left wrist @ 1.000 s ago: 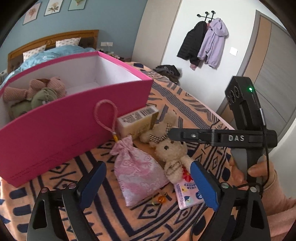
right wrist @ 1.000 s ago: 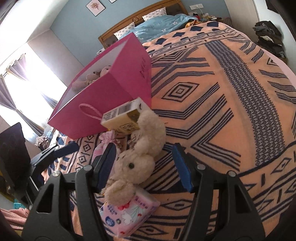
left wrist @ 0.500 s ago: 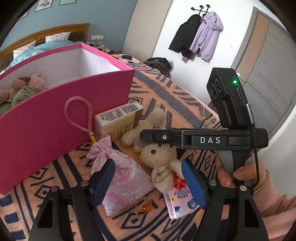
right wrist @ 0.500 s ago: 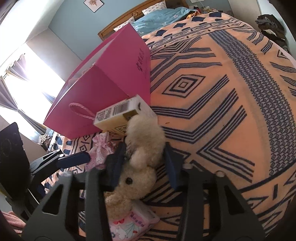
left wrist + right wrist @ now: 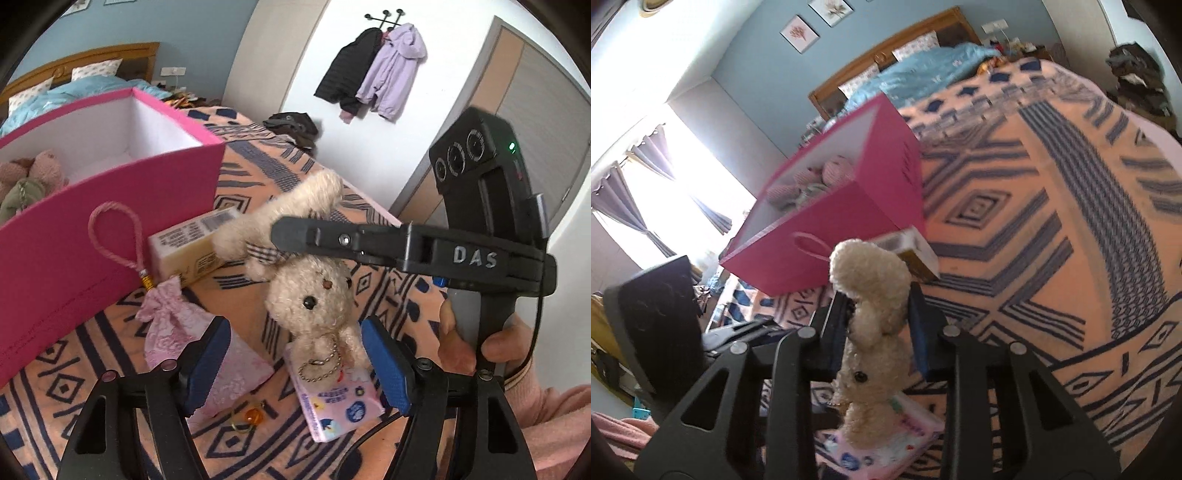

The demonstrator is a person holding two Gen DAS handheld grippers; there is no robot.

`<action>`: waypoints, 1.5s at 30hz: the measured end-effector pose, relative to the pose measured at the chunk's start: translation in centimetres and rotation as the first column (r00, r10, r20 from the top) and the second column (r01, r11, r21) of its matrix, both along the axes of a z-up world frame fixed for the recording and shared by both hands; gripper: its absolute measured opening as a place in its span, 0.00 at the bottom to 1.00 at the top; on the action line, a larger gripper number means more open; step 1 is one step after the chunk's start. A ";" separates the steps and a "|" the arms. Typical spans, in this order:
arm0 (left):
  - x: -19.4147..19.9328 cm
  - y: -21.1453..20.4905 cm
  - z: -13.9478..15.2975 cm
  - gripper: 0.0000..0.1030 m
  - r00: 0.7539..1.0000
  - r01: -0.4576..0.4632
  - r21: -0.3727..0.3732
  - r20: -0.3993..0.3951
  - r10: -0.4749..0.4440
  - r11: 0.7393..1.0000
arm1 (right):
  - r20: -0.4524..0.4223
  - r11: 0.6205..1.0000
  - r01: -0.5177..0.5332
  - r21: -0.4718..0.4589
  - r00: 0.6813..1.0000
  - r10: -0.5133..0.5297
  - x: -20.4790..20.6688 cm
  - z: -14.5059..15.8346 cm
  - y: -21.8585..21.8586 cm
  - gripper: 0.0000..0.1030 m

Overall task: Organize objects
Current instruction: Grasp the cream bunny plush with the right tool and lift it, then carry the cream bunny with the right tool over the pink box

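Observation:
My right gripper (image 5: 877,325) is shut on a cream plush bear (image 5: 873,295) and holds it head down above the bed; the bear also shows in the left wrist view (image 5: 314,291). My left gripper (image 5: 295,365) is open and empty, its pads on either side of the hanging bear's head. Under the bear lies a pink tissue pack (image 5: 332,402). A pink drawstring pouch (image 5: 177,328) and a yellow carton (image 5: 192,247) lie next to an open pink box (image 5: 92,206) that holds plush toys (image 5: 26,181).
An orange and blue patterned blanket (image 5: 1052,236) covers the bed. A small amber bead ring (image 5: 249,417) lies near my left fingers. Coats (image 5: 373,70) hang on the far wall, and a headboard with pillows (image 5: 897,48) is behind the box.
My right gripper closed on the plush bear and lifted it off the blanket. My left gripper moved in closer under the bear.

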State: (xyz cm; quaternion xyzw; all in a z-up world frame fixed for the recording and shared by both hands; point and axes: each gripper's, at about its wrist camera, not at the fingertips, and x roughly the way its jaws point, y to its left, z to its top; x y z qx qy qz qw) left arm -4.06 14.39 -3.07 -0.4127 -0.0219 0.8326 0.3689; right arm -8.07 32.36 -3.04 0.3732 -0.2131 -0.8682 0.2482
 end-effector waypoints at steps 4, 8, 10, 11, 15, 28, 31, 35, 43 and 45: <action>0.4 0.1 1.3 0.63 0.999 0.021 0.016 -0.034 -0.020 1.000 | -0.043 1.000 -0.024 -0.005 0.999 0.024 0.3 1.7 -0.9 0.32; 0.4 -0.4 2.7 0.52 0.998 0.019 0.031 -0.067 -0.017 0.999 | -0.081 0.999 -0.047 -0.007 0.996 0.046 0.2 3.0 -1.8 0.32; 0.2 -0.7 3.2 0.49 0.997 0.009 0.037 -0.077 -0.006 0.999 | -0.098 0.998 -0.054 -0.010 0.994 0.053 0.1 3.6 -2.2 0.32; 0.0 -0.9 3.4 0.47 0.997 0.003 0.041 -0.081 0.000 0.999 | -0.106 0.998 -0.060 -0.011 0.993 0.058 -0.1 3.9 -2.3 0.32; -0.9 -1.8 4.5 0.43 0.995 -0.023 0.060 -0.097 0.028 0.998 | -0.142 0.996 -0.082 -0.020 0.987 0.078 -0.8 5.4 -3.1 0.32; -5.0 -3.2 7.8 0.42 0.980 -0.117 0.040 -0.155 0.122 0.992 | -0.178 0.990 -0.124 -0.061 0.978 0.112 -5.3 7.8 -4.9 0.32; -6.4 -3.3 8.2 0.42 0.978 -0.136 0.035 -0.157 0.140 0.990 | -0.181 0.991 -0.121 -0.061 0.977 0.109 -6.4 8.1 -5.3 0.32; -7.5 -4.4 8.4 0.42 0.974 -0.158 0.030 -0.159 0.161 0.987 | -0.172 0.990 -0.124 -0.071 0.979 0.111 -8.1 8.4 -5.7 0.32; -10.2 -5.1 8.3 0.42 0.969 -0.199 0.006 -0.149 0.198 0.980 | -0.144 0.992 -0.112 -0.054 0.984 0.103 -11.2 8.3 -6.5 0.32; -10.8 -5.1 8.0 0.42 0.969 -0.206 -0.003 -0.139 0.203 0.979 | -0.132 0.993 -0.110 -0.051 0.986 0.103 -11.9 8.0 -6.6 0.32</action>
